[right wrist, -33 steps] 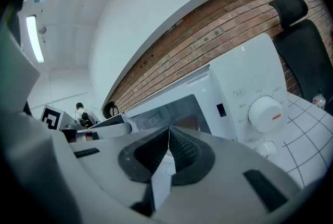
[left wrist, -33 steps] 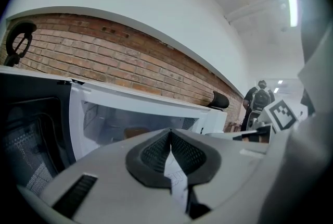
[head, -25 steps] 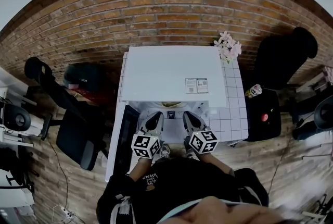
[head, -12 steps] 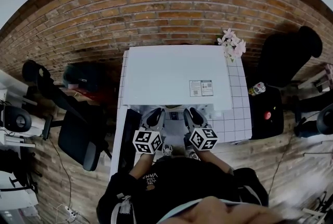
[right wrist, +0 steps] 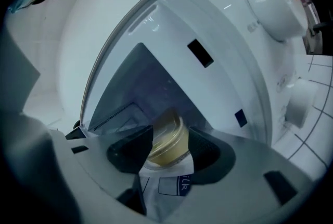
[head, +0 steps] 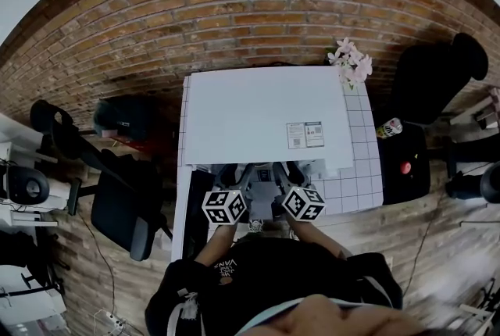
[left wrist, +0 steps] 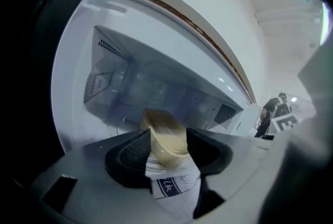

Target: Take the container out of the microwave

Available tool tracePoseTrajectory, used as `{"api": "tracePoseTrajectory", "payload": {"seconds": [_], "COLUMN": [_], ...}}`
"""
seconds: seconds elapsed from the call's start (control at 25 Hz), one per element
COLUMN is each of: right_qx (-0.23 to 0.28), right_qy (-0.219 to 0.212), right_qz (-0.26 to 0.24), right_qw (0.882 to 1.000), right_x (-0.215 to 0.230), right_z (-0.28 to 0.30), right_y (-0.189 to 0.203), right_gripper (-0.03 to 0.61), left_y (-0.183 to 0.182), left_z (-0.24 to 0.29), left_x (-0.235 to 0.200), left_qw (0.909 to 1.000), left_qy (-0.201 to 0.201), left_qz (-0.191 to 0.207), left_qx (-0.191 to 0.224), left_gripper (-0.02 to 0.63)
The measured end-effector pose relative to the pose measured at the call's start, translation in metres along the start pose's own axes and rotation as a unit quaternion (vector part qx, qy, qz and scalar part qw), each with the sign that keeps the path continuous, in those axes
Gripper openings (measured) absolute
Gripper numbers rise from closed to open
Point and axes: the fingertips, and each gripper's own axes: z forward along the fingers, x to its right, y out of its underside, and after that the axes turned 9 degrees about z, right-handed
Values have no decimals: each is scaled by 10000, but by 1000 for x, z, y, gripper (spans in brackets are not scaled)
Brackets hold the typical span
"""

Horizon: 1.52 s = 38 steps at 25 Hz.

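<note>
Person wears a black top (head: 269,273) with white lettering (head: 224,267) on the chest. The sleeves stop short of the forearms. A white tag or strap (head: 186,303), too small to identify, sits at the person's left side.

Left hand-held gripper (head: 229,173) and right hand-held gripper (head: 292,170) have grey bodies. Each carries a white cube (head: 225,205) with black square markers. The pads (left wrist: 127,158) are black and finely textured. Both sets of jaws have just been opening, with the container (left wrist: 167,140) showing in each gap.
</note>
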Motion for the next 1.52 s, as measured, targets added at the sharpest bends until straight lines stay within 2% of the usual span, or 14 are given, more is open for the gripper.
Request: {"api": "tracePoseTrajectory", "payload": {"seconds": [0.28,0.6,1.0,1.52], "right_qx": [237,466,153,-214], "right_qy": [128,222,228,342], "right_qz": [581,919,960,651], "right_qw": [9979,9944,9950,9971], "right_x": [4,9,10,11], "right_z": [16,32,44,43], "right_y": [2,-5,5,14], "right_gripper": [204,219,219,189], "left_y": [12,17,26,24], "left_z": [18,28,42,38], "left_x": [-8,-16,-9,-8], "left_qw": [9994,9982,9966,9965], "left_qy": [39,57,280,263], "left_qz": [-318,-517,-596,-676], "left_qx": [-160,-284,-489,-419], "left_gripper": [232,233,232,201]}}
